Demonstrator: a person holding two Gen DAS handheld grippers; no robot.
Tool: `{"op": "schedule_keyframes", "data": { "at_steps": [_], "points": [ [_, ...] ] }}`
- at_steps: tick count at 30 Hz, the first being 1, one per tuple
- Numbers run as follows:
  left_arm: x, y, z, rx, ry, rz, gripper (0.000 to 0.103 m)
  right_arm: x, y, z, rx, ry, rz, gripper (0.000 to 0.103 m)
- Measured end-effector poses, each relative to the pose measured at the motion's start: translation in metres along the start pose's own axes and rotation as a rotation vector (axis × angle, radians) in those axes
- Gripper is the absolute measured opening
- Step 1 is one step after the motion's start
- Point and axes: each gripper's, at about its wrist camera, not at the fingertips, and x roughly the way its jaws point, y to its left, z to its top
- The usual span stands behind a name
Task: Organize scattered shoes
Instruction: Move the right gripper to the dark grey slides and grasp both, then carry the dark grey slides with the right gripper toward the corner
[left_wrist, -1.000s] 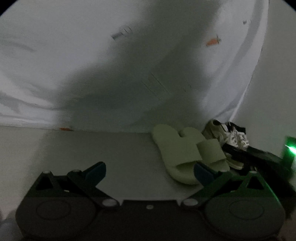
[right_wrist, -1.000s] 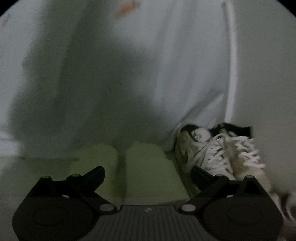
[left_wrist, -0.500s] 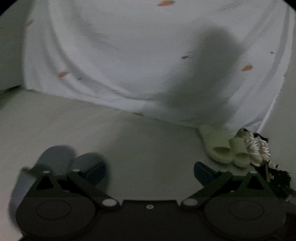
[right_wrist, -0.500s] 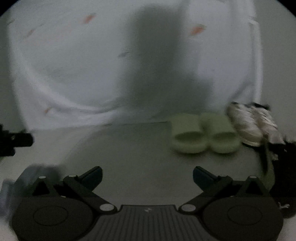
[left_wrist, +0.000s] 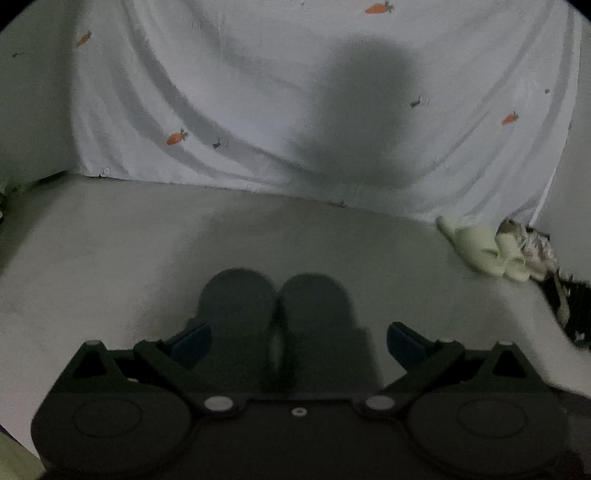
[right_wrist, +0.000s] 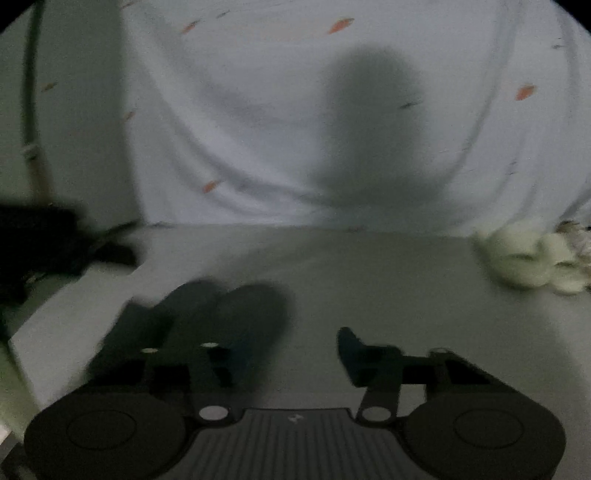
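A pair of dark grey slippers (left_wrist: 258, 306) lies side by side on the floor, toes away from me, between the wide-apart fingers of my left gripper (left_wrist: 299, 343), which is open and does not touch them. In the right wrist view the same dark slippers (right_wrist: 207, 317) appear blurred at the lower left. My right gripper (right_wrist: 295, 350) has its jaws closing, its left finger overlapping the nearer slipper, with only bare floor showing in the gap. Pale green slippers (left_wrist: 480, 247) and white sneakers (left_wrist: 528, 240) sit in a row at the far right by the sheet.
A white sheet with small carrot prints (left_wrist: 258, 92) hangs across the back, carrying a person's shadow. A black object (right_wrist: 37, 240) and an upright pipe (right_wrist: 29, 110) stand at the left. Grey floor (right_wrist: 388, 280) stretches between the dark slippers and the green pair.
Both views have swung left, away from the green slippers and sneakers, and the dark slippers have come in front of the grippers. The right jaws have narrowed from wide open.
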Motion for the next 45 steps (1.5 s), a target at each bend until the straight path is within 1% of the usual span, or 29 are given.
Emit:
{"op": "schedule_keyframes", "data": {
  "at_steps": [1, 2, 5, 8, 10, 12, 14, 21, 22, 23, 24, 25, 27, 29, 30, 32, 35, 37, 42, 45],
  "points": [
    [0.0, 0.01, -0.002, 0.003, 0.012, -0.004, 0.102, 0.006, 0.019, -0.012, 0.008, 0.019, 0.02, 0.024],
    [-0.001, 0.017, -0.004, 0.006, 0.022, -0.007, 0.102, 0.011, 0.032, -0.018, 0.018, 0.025, 0.027, 0.024],
    [-0.005, 0.035, -0.011, 0.012, 0.044, -0.017, 0.102, 0.025, 0.056, -0.032, 0.053, 0.023, 0.029, 0.024],
    [-0.006, 0.05, -0.02, 0.013, 0.076, -0.034, 0.102, 0.041, 0.078, -0.042, 0.081, 0.004, 0.014, 0.028],
    [-0.005, 0.054, -0.023, 0.019, 0.087, -0.036, 0.102, 0.053, 0.088, -0.047, 0.068, 0.0, 0.015, 0.031],
    [-0.006, 0.06, -0.025, 0.03, 0.097, -0.038, 0.102, 0.065, 0.098, -0.048, 0.056, -0.005, 0.009, 0.046],
    [-0.009, 0.067, -0.026, 0.032, 0.097, -0.038, 0.102, 0.075, 0.105, -0.049, 0.046, -0.01, -0.001, 0.054],
    [-0.014, 0.085, -0.027, 0.016, 0.094, -0.016, 0.102, 0.105, 0.119, -0.051, -0.068, -0.059, -0.062, 0.056],
    [-0.014, 0.088, -0.027, 0.013, 0.092, -0.013, 0.102, 0.107, 0.119, -0.051, -0.068, -0.06, -0.064, 0.056],
    [-0.014, 0.091, -0.027, 0.01, 0.091, -0.012, 0.102, 0.109, 0.119, -0.048, -0.062, -0.057, -0.066, 0.056],
    [-0.013, 0.093, -0.026, 0.007, 0.088, -0.011, 0.102, 0.11, 0.118, -0.046, -0.06, -0.053, -0.071, 0.051],
    [-0.013, 0.095, -0.024, 0.005, 0.085, -0.011, 0.102, 0.112, 0.119, -0.045, -0.06, -0.051, -0.076, 0.048],
    [-0.013, 0.096, -0.022, 0.002, 0.074, -0.014, 0.102, 0.114, 0.114, -0.039, -0.066, -0.039, -0.066, 0.039],
    [-0.012, 0.095, -0.018, 0.0, 0.06, -0.02, 0.102, 0.111, 0.114, -0.038, -0.067, -0.049, -0.062, 0.031],
    [-0.012, 0.094, -0.016, 0.0, 0.051, -0.025, 0.102, 0.108, 0.114, -0.036, -0.072, -0.059, -0.067, 0.028],
    [-0.012, 0.091, -0.009, 0.001, 0.029, -0.036, 0.102, 0.102, 0.111, -0.023, -0.092, -0.096, -0.091, 0.026],
    [-0.012, 0.086, -0.002, 0.001, 0.005, -0.051, 0.102, 0.097, 0.097, -0.003, -0.026, -0.099, -0.103, 0.026],
    [-0.012, 0.081, 0.005, 0.003, -0.015, -0.065, 0.102, 0.093, 0.086, 0.008, -0.011, -0.108, -0.133, 0.026],
    [-0.007, 0.059, 0.019, 0.009, -0.058, -0.115, 0.102, 0.07, 0.059, 0.031, -0.027, -0.177, -0.219, 0.026],
    [0.0, 0.043, 0.023, 0.017, -0.073, -0.148, 0.102, 0.042, 0.025, 0.055, -0.055, -0.256, -0.309, 0.027]
  ]
}}
